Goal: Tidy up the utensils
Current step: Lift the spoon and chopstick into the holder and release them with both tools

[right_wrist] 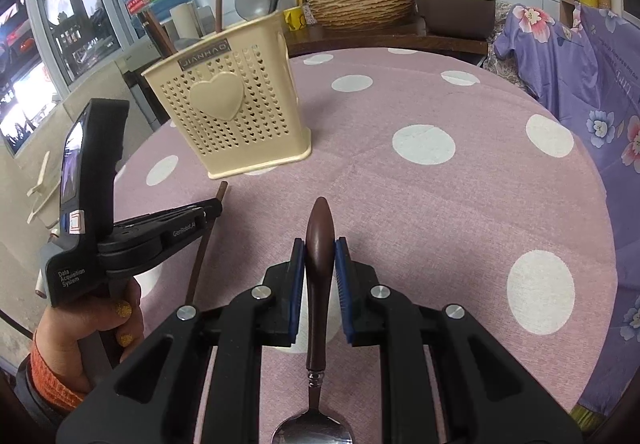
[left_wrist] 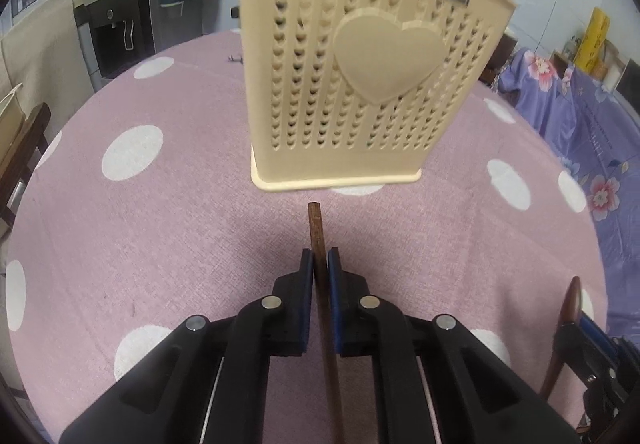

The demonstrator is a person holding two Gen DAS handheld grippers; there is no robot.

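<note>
A cream perforated utensil holder [left_wrist: 360, 75] with a heart on its front stands on the pink dotted table; it also shows in the right wrist view [right_wrist: 236, 115], with several utensils standing in it. My left gripper [left_wrist: 320, 264] is shut on a brown chopstick [left_wrist: 318, 236], its tip pointing at the holder's base. It shows from the side in the right wrist view [right_wrist: 212, 209]. My right gripper [right_wrist: 320, 248] is shut on the brown handle of a spoon [right_wrist: 319, 244], whose metal bowl [right_wrist: 312, 432] lies toward the camera. The spoon also shows in the left wrist view [left_wrist: 570, 308].
The round table [right_wrist: 440, 203] has a pink cloth with white dots. A purple floral cloth [right_wrist: 580, 75] hangs at the right. A counter behind holds a woven basket [right_wrist: 360, 7], a yellow mug [right_wrist: 294, 19] and a faucet. A water dispenser [left_wrist: 116, 23] stands at the left.
</note>
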